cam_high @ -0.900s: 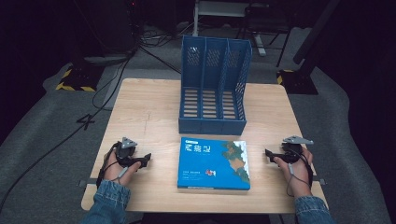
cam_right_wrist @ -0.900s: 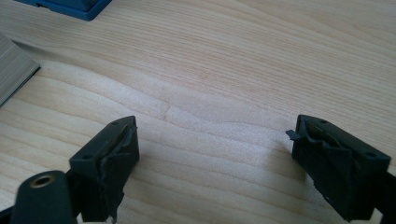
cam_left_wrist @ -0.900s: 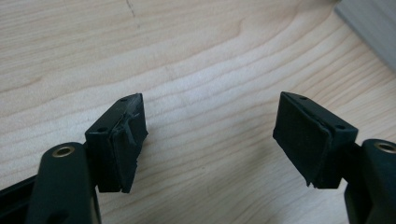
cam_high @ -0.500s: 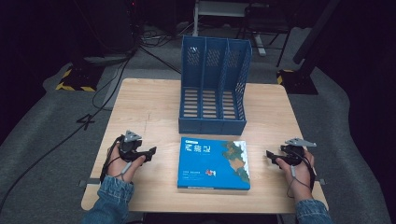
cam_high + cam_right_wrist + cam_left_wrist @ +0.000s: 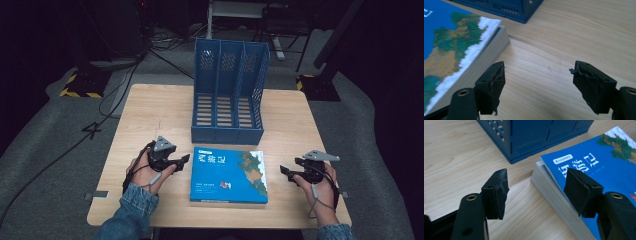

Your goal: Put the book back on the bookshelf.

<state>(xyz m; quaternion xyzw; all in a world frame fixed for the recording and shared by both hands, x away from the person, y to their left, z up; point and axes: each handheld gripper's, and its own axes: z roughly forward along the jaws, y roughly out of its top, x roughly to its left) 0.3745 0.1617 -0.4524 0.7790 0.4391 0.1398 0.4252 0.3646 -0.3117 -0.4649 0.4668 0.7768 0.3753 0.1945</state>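
Wood-grain table (image 5: 150,107) across the whole scene, and we start at the left, where the left gripper (image 5: 181,161) sits low at the table surface, its tips just beside the book's left edge. In the left gripper view its jaws stand wide apart with nothing between them: one pad over bare wood, the other already over the blue cover near the white title characters, so the book's corner and its pale page block (image 5: 554,195) lie in the gap's line.

Moving to the centre, the book (image 5: 228,175) lies flat, cover up, near the person's side of the table. Its shape is close to square from above, so a long axis is hard to call. Just beyond its far edge stands the blue file rack (image 5: 228,90), three slots, open side up, close to the book though I cannot tell whether they touch.

Over to the right, the right gripper (image 5: 286,171) hangs off the book's right edge with a clear strip of wood between. Its jaws are also spread wide and empty; in the right gripper view the map-printed cover (image 5: 451,47) lies off to one side of the gap.

My read: the left hand is the nearer, and any grab starts there, straight across toward the book.
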